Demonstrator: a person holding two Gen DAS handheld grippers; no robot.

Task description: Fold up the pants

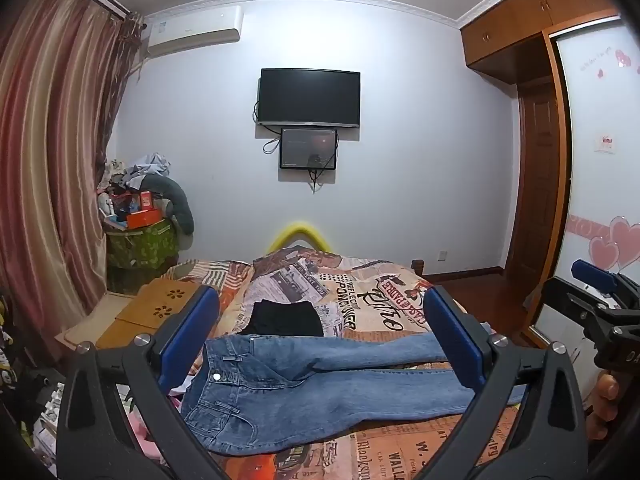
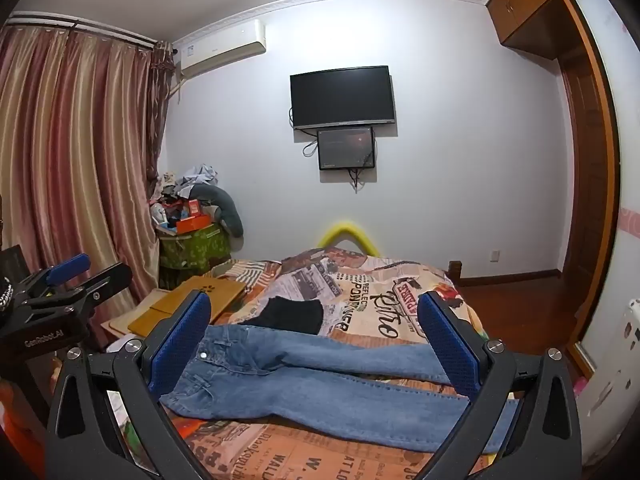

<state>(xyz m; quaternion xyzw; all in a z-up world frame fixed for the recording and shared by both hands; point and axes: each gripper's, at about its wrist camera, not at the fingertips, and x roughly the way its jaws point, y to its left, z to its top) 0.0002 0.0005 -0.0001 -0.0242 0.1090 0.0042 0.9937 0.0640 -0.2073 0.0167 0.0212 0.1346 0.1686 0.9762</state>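
At the bottom of each wrist view, the left gripper (image 1: 320, 336) and the right gripper (image 2: 314, 332) hang released with jaws spread wide, holding nothing. Just beyond them, across the lower middle, blue jeans (image 1: 304, 388) lie flat on the printed bedspread (image 1: 360, 304), waist toward the left. Behind the jeans lies a black garment (image 1: 286, 318), and a dark TV (image 1: 309, 97) hangs on the wall at upper centre.

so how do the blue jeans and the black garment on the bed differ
The blue denim jeans lie spread out at full length, legs running rightward; the black fabric garment sits as a compact folded-looking patch. The jeans are nearer the cameras, the black garment just behind them. Both rest flat on the newspaper-print bedspread.
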